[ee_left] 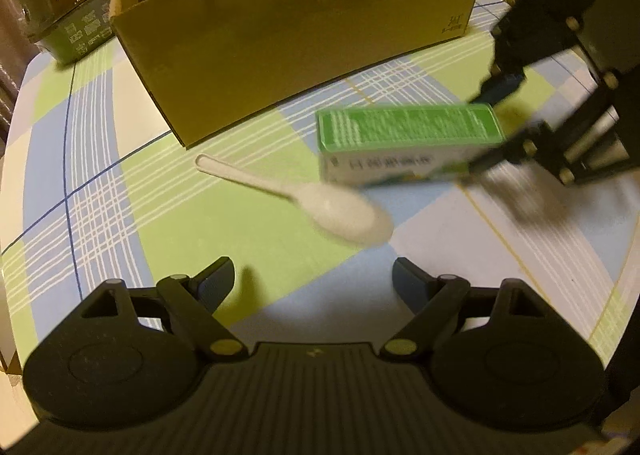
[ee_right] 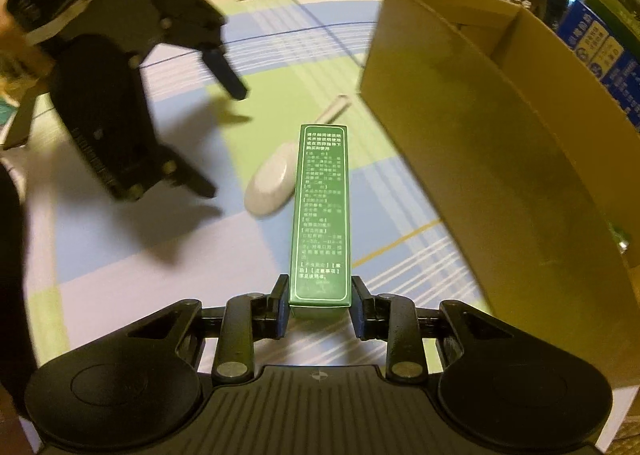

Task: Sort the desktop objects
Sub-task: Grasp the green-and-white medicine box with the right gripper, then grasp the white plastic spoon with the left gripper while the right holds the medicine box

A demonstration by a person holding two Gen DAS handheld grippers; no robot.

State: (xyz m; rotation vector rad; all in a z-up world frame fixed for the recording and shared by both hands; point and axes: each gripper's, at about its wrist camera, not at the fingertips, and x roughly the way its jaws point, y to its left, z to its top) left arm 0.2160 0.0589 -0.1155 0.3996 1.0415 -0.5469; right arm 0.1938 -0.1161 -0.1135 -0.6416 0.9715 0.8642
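Note:
My right gripper (ee_right: 319,301) is shut on the near end of a long green medicine box (ee_right: 322,211), which points away from it above the table. In the left wrist view the same green box (ee_left: 404,137) hangs to the right, held by the right gripper (ee_left: 486,127). A white plastic spoon (ee_left: 316,199) lies on the checked tablecloth just ahead of my left gripper (ee_left: 314,281), which is open and empty. The spoon (ee_right: 276,179) lies left of the box in the right wrist view. The left gripper (ee_right: 224,135) shows there at upper left.
An open brown cardboard box (ee_left: 288,43) stands at the back of the table; it also shows at the right in the right wrist view (ee_right: 500,159). A dark green printed carton (ee_left: 64,11) sits at the back left. The round table's edge (ee_left: 12,127) curves at the left.

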